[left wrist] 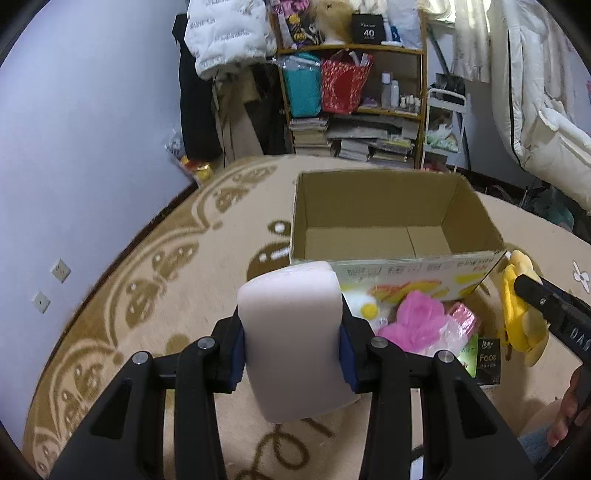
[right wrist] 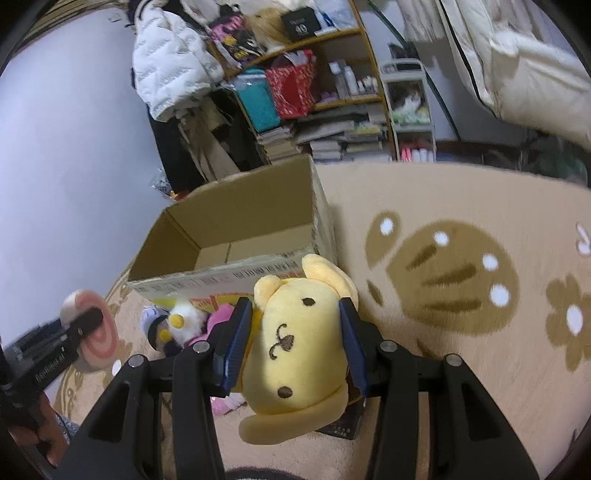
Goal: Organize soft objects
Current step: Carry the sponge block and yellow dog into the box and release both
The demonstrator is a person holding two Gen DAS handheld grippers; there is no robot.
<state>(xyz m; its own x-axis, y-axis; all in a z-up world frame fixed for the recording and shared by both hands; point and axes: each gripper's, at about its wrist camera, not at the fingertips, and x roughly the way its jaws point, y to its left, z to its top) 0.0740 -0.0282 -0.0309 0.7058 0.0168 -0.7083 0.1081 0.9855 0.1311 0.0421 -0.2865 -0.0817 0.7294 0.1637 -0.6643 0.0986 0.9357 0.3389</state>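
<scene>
My left gripper (left wrist: 291, 332) is shut on a pale pink roll cushion (left wrist: 295, 343), held above the rug in front of the open cardboard box (left wrist: 391, 206). The cushion's spiral end also shows in the right wrist view (right wrist: 94, 328). My right gripper (right wrist: 295, 332) is shut on a yellow dog plush (right wrist: 299, 347), held just right of the box's near corner (right wrist: 236, 229); it also shows in the left wrist view (left wrist: 521, 310). On the rug by the box's front lie a pink plush (left wrist: 413, 321), a white and yellow plush (left wrist: 364, 304) and a pink packet (left wrist: 463, 319).
A beige patterned rug (right wrist: 461, 258) covers the floor. A dark tissue pack (left wrist: 487, 360) lies by the soft items. Behind the box stand a cluttered shelf (left wrist: 354, 92), a white cart (left wrist: 443, 125) and hanging white jackets (left wrist: 225, 33). A wall (left wrist: 74, 147) is at left.
</scene>
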